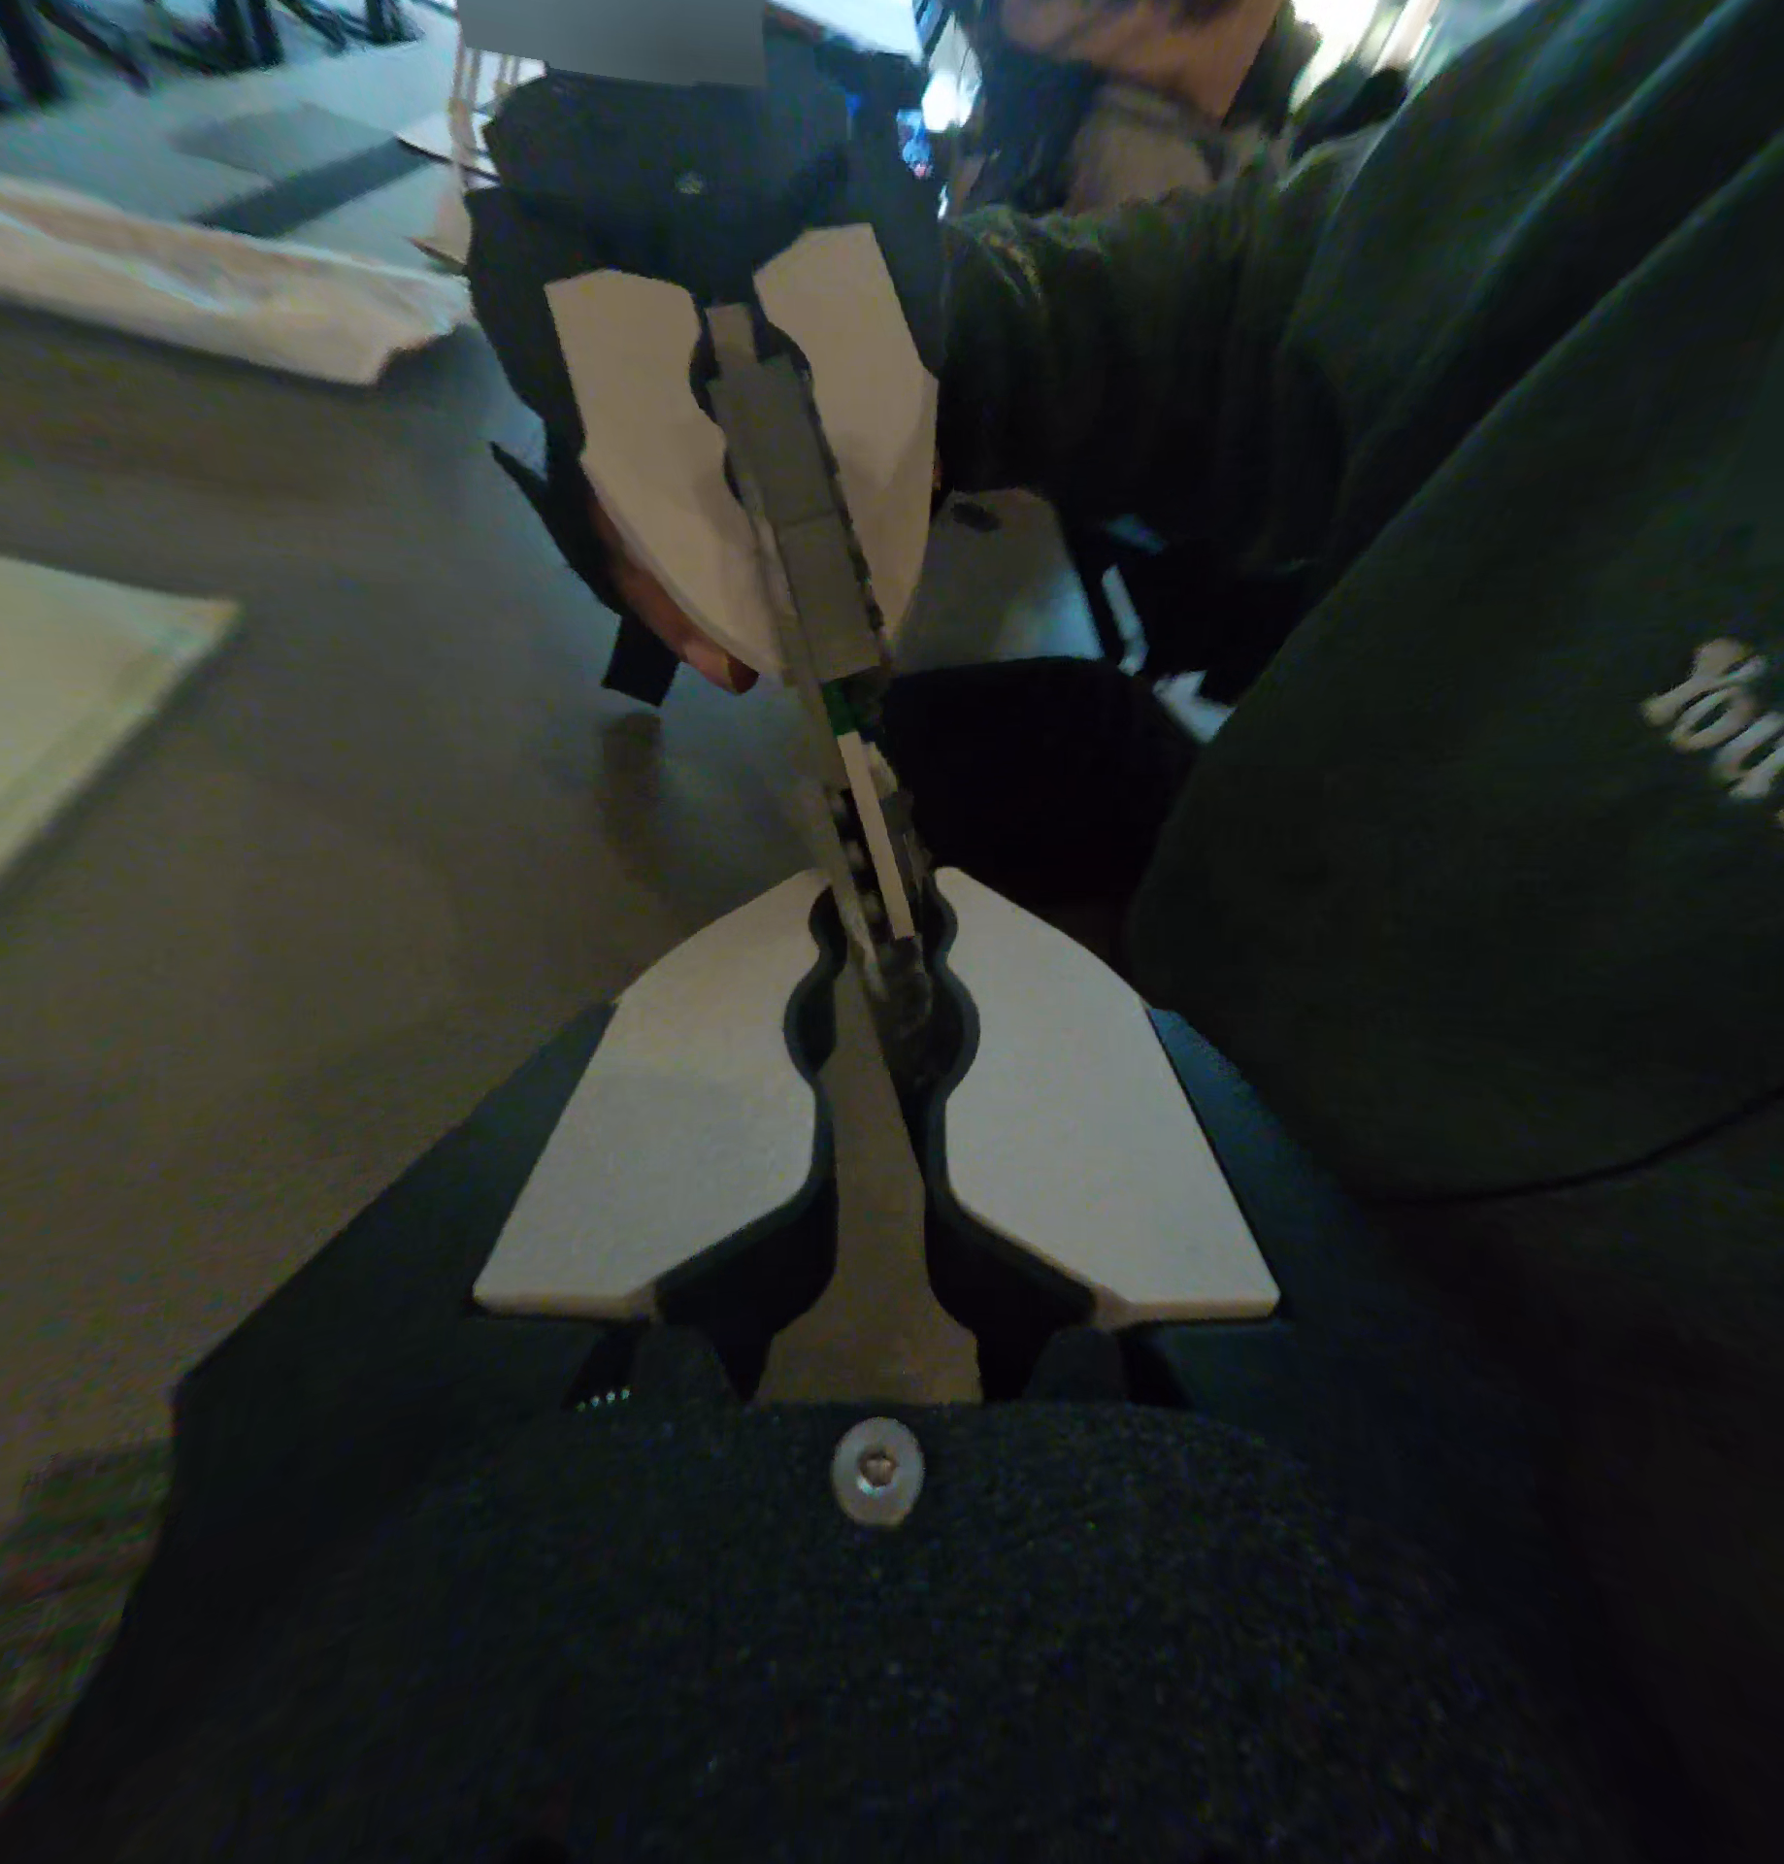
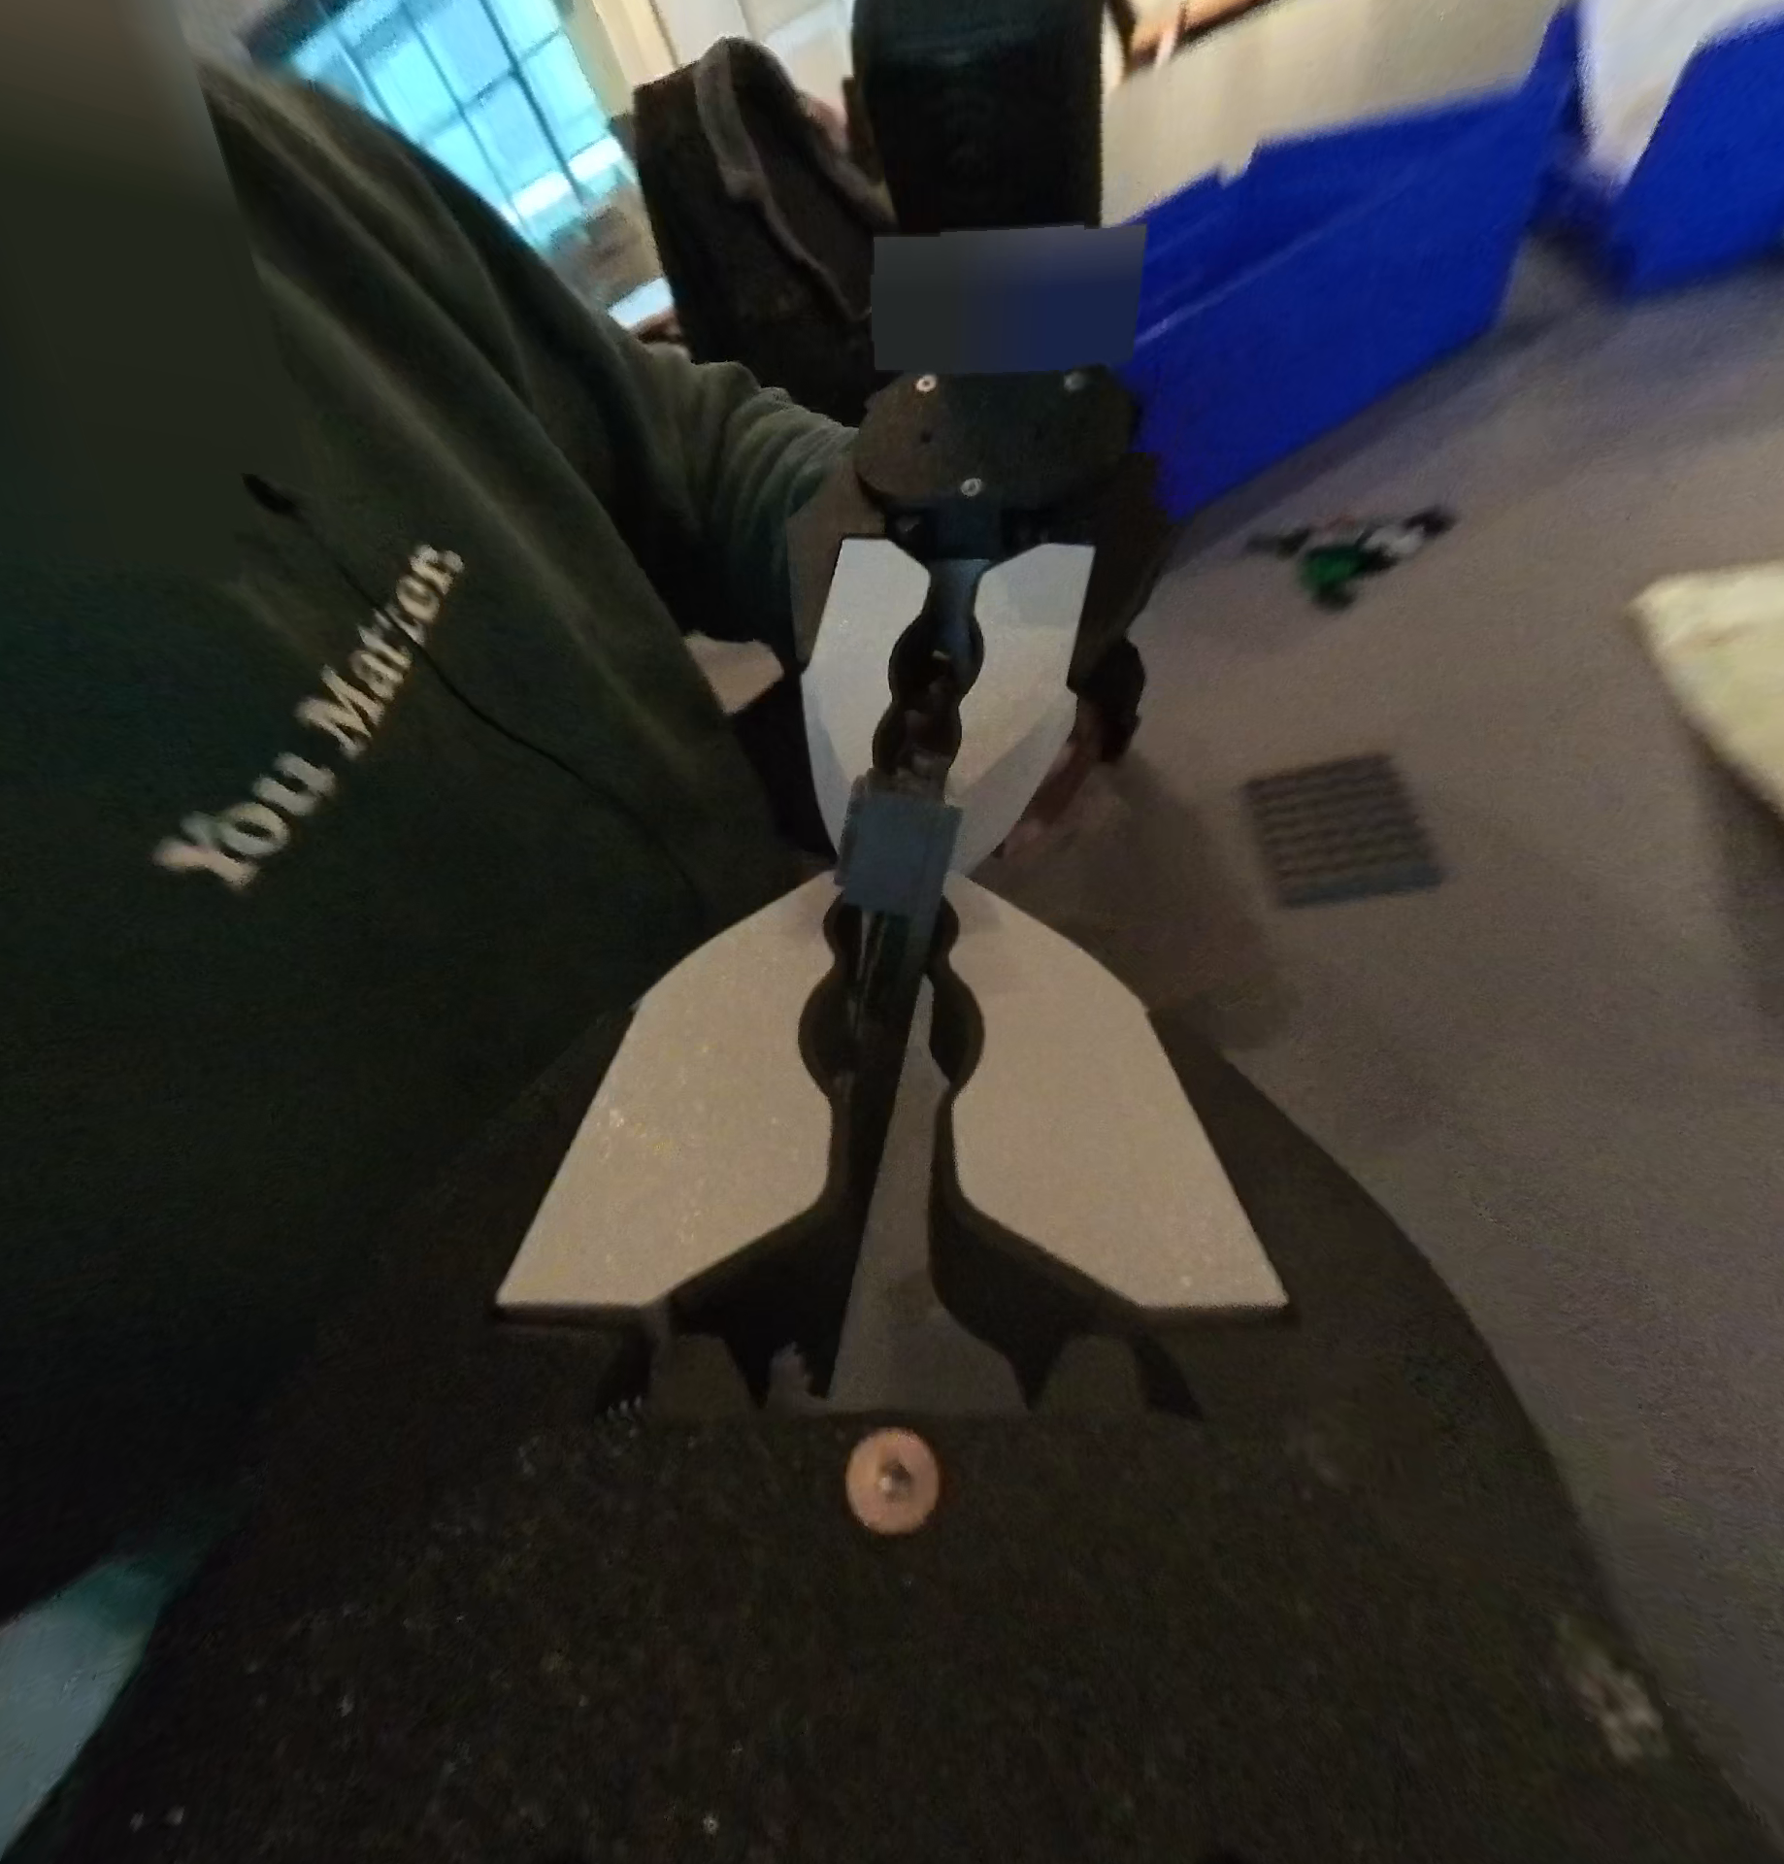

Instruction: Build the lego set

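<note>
Your left gripper pinched on one end of the long grey plastic lego strip, your right gripper clamping its other end, held between them above the grey floor.

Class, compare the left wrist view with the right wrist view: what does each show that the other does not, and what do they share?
Only the left wrist view shows the long grey lego strip with its green and white section, a cream cloth and a pale sheet. Only the right wrist view shows blue bins, a floor vent and loose green lego pieces. Both show the left gripper and right gripper facing each other, shut on the same lego assembly, beside a dark green sweatshirt.
</note>
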The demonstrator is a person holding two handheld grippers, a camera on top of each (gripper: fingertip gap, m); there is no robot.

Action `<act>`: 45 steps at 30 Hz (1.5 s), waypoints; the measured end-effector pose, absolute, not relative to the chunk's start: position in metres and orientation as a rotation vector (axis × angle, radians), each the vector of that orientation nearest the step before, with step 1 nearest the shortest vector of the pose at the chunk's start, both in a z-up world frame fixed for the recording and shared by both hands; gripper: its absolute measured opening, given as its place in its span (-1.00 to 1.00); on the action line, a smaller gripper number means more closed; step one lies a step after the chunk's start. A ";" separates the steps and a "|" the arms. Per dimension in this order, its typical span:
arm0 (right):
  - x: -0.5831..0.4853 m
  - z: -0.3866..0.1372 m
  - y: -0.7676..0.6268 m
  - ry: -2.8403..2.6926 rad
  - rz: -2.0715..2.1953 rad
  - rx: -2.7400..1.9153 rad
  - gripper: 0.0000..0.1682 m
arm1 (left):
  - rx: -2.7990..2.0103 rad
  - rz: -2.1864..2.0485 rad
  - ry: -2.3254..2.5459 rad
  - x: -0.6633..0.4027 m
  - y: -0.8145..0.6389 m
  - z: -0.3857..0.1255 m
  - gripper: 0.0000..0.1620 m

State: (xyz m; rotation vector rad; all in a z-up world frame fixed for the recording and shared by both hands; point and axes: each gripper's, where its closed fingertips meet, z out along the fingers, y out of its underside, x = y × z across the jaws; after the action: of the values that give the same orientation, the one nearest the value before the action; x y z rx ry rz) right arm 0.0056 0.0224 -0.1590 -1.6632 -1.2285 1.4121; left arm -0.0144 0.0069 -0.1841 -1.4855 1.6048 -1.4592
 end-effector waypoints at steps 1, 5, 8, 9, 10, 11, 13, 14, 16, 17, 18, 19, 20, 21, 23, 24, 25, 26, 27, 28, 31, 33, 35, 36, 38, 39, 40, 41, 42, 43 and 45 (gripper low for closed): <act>0.005 -0.159 0.022 -1.221 1.447 -1.687 -0.88 | -1.504 -1.511 1.584 -0.015 0.004 -0.184 -0.83; 0.003 -0.164 0.018 -1.207 1.548 -1.772 -0.88 | -1.547 -1.619 1.546 -0.017 -0.003 -0.188 -0.83; 0.003 -0.168 0.015 -1.213 1.588 -1.794 -0.88 | -1.554 -1.632 1.546 -0.018 -0.007 -0.192 -0.83; 0.003 -0.169 0.014 -1.223 1.590 -1.800 -0.88 | -1.556 -1.628 1.550 -0.018 -0.008 -0.194 -0.82; 0.003 -0.170 0.014 -1.234 1.590 -1.804 -0.88 | -1.559 -1.628 1.552 -0.018 -0.009 -0.195 -0.82; 0.003 -0.171 0.013 -1.245 1.586 -1.810 -0.88 | -1.564 -1.631 1.549 -0.018 -0.009 -0.196 -0.82; 0.002 -0.172 0.013 -1.257 1.588 -1.817 -0.88 | -1.577 -1.646 1.540 -0.018 -0.010 -0.198 -0.83; 0.002 -0.172 0.012 -1.262 1.589 -1.821 -0.88 | -1.584 -1.662 1.534 -0.018 -0.010 -0.199 -0.81; 0.002 -0.173 0.012 -1.266 1.595 -1.832 -0.88 | -1.598 -1.680 1.528 -0.018 -0.011 -0.200 -0.82; 0.002 -0.174 0.011 -1.265 1.603 -1.832 -0.88 | -1.598 -1.695 1.523 -0.018 -0.012 -0.200 -0.82; 0.002 -0.174 0.011 -1.263 1.608 -1.835 -0.88 | -1.598 -1.707 1.519 -0.018 -0.013 -0.200 -0.83; 0.002 -0.174 0.011 -1.262 1.610 -1.838 -0.88 | -1.599 -1.710 1.518 -0.017 -0.014 -0.200 -0.83; 0.002 -0.175 0.011 -1.264 1.608 -1.841 -0.88 | -1.602 -1.709 1.520 -0.017 -0.014 -0.202 -0.84; 0.002 -0.176 0.011 -1.268 1.604 -1.843 -0.88 | -1.605 -1.710 1.523 -0.017 -0.015 -0.202 -0.84; 0.001 -0.176 0.011 -1.275 1.596 -1.842 -0.88 | -1.608 -1.706 1.528 -0.017 -0.015 -0.204 -0.84; 0.001 -0.176 0.011 -1.278 1.592 -1.840 -0.88 | -1.609 -1.710 1.530 -0.017 -0.015 -0.204 -0.84; 0.001 -0.175 0.011 -1.279 1.590 -1.838 -0.88 | -1.611 -1.713 1.531 -0.017 -0.015 -0.203 -0.84; 0.001 -0.174 0.011 -1.277 1.589 -1.836 -0.88 | -1.613 -1.718 1.530 -0.017 -0.015 -0.203 -0.85; 0.001 -0.174 0.011 -1.276 1.588 -1.834 -0.88 | -1.616 -1.721 1.529 -0.017 -0.015 -0.203 -0.85; 0.001 -0.174 0.011 -1.277 1.586 -1.833 -0.88 | -1.615 -1.726 1.528 -0.017 -0.015 -0.202 -0.85; 0.000 -0.174 0.010 -1.280 1.584 -1.834 -0.88 | -1.613 -1.706 1.541 -0.017 -0.015 -0.204 -0.85; 0.000 -0.174 0.008 -1.293 1.580 -1.831 -0.88 | -1.618 -1.717 1.557 -0.018 -0.018 -0.204 -0.86; 0.000 -0.175 0.008 -1.308 1.563 -1.834 -0.88 | -1.617 -1.688 1.580 -0.018 -0.018 -0.206 -0.86; 0.000 -0.176 0.008 -1.316 1.555 -1.836 -0.88 | -1.619 -1.666 1.595 -0.018 -0.018 -0.208 -0.87; 0.000 -0.176 0.008 -1.327 1.546 -1.837 -0.88 | -1.625 -1.656 1.612 -0.018 -0.018 -0.208 -0.88; 0.000 -0.176 0.008 -1.333 1.539 -1.836 -0.88 | -1.626 -1.648 1.617 -0.018 -0.018 -0.209 -0.88; 0.000 -0.176 0.008 -1.339 1.530 -1.836 -0.88 | -1.621 -1.634 1.622 -0.018 -0.017 -0.209 -0.88; -0.001 -0.176 0.007 -1.349 1.524 -1.837 -0.88 | -1.619 -1.623 1.633 -0.018 -0.017 -0.209 -0.88; -0.001 -0.177 0.006 -1.359 1.522 -1.839 -0.88 | -1.614 -1.616 1.648 -0.019 -0.018 -0.210 -0.88; -0.002 -0.177 0.005 -1.370 1.524 -1.840 -0.88 | -1.610 -1.607 1.667 -0.020 -0.019 -0.210 -0.89; -0.003 -0.177 0.003 -1.390 1.534 -1.838 -0.87 | -1.584 -1.583 1.708 -0.021 -0.021 -0.211 -0.89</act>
State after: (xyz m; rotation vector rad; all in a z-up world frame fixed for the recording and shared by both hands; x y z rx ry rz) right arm -0.0027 0.0025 -0.1771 -1.8384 -1.3899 1.5341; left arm -0.0211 -0.0212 -0.2114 -1.5839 1.7079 -1.5831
